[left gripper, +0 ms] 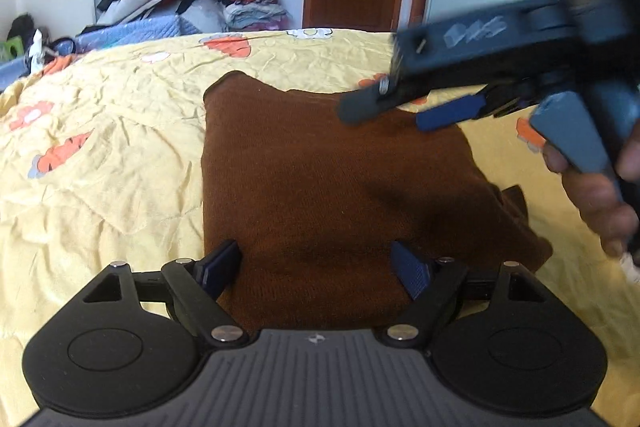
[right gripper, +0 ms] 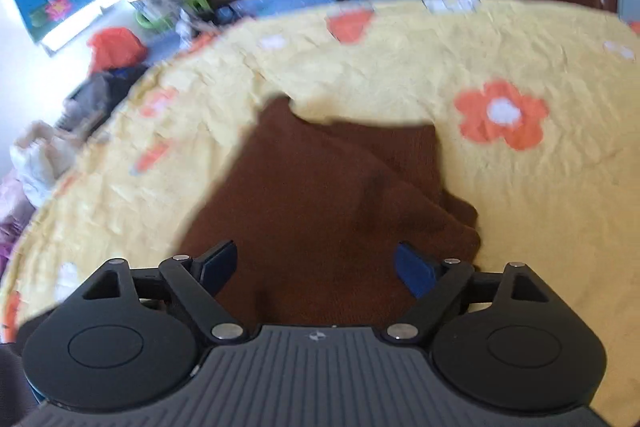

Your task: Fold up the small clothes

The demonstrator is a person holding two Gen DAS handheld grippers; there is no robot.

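Two hand-held grippers, left (left gripper: 316, 267) and right (right gripper: 316, 265), hover wide apart and empty above a folded brown garment (left gripper: 320, 179), lying flat on the bed (left gripper: 100, 167), probably ready for another fold.

both wrist views look down close, sharing the brown garment (left gripper: 320, 187).

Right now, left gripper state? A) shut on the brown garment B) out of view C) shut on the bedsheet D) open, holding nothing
D: in the left wrist view the left gripper has its fingers spread wide over the folded brown garment, with nothing pinched between them.
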